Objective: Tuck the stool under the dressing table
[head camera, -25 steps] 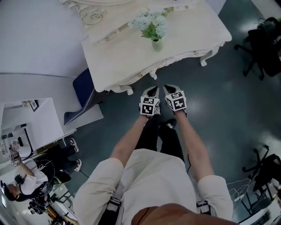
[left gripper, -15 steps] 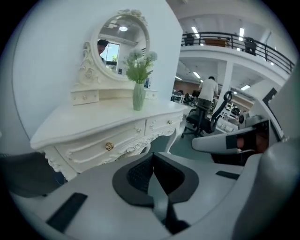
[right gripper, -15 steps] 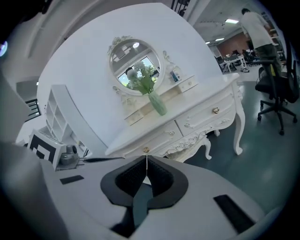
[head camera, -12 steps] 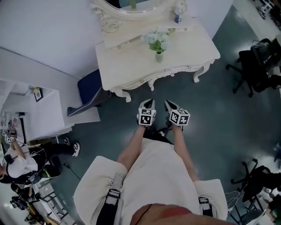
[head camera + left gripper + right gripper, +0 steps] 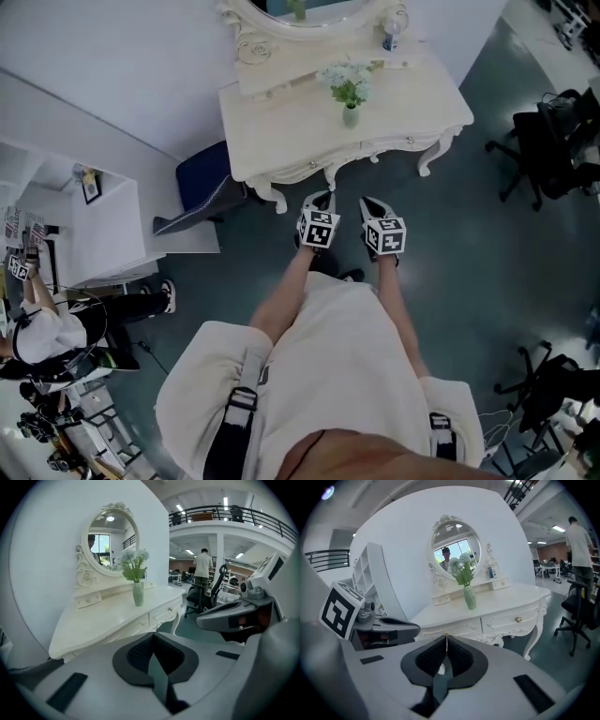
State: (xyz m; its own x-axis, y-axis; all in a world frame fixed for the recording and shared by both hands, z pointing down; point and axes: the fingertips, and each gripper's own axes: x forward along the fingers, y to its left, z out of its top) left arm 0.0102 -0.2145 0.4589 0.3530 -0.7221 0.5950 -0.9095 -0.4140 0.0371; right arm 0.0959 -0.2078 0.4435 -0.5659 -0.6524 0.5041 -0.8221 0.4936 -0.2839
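**Left gripper** (image 5: 321,201) (image 5: 152,637): the jaws are fully closed, pads pressed together, with nothing between them. It is held in the air on the near side of the cream-white carved dressing table (image 5: 281,131) (image 5: 93,625) (image 5: 506,599), tips pointing at the table's front edge.

**Right gripper** (image 5: 371,204) (image 5: 446,639): the jaws are likewise fully closed and empty. It is held just beside the left gripper and points the same way.

**Dressing table**: its long axis runs left to right, with the right end slightly farther away. The drawer front faces the person. A pale green glass vase of white flowers (image 5: 351,114) (image 5: 138,594) (image 5: 469,597) stands upright near the middle of the worktop.

**Stool**: a dark blue padded item with a grey edge (image 5: 202,178) sits on the floor at the table's left end, partly under the worktop. It cannot be confirmed as the stool.

**Hidden areas**: the worktop hides the space under the table in the head view, and the gripper bodies hide it in both gripper views. The top edge of the head view cuts off the oval white-framed mirror (image 5: 300,9).
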